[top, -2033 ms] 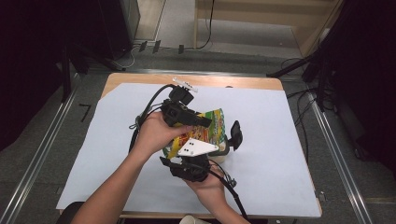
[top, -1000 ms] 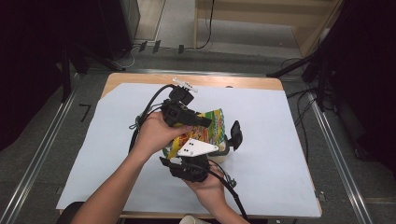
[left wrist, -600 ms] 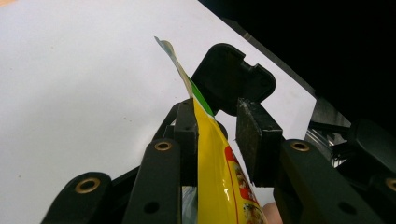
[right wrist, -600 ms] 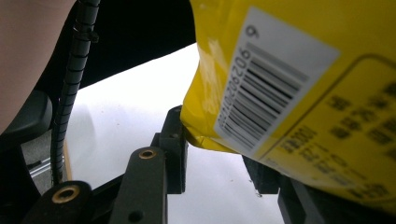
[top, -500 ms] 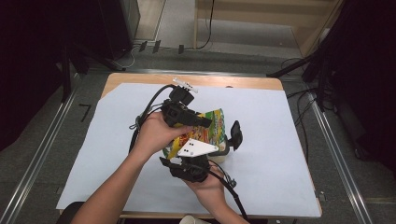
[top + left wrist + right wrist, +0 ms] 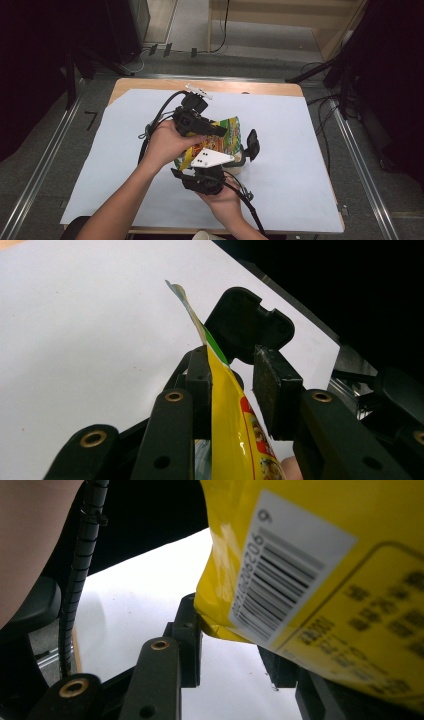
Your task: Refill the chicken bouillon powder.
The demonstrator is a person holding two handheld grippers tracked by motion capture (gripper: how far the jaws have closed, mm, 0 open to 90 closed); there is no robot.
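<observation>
While both hands are meeting near the middle of the white table sheet, a yellow snack bag is standing on edge between them, its long axis running from about seven o'clock to one o'clock in the high view, its sealed top pointing away. The left gripper is straddling it, one pad touching, the other apart. The right gripper is clenching the bag's barcoded lower corner.
</observation>
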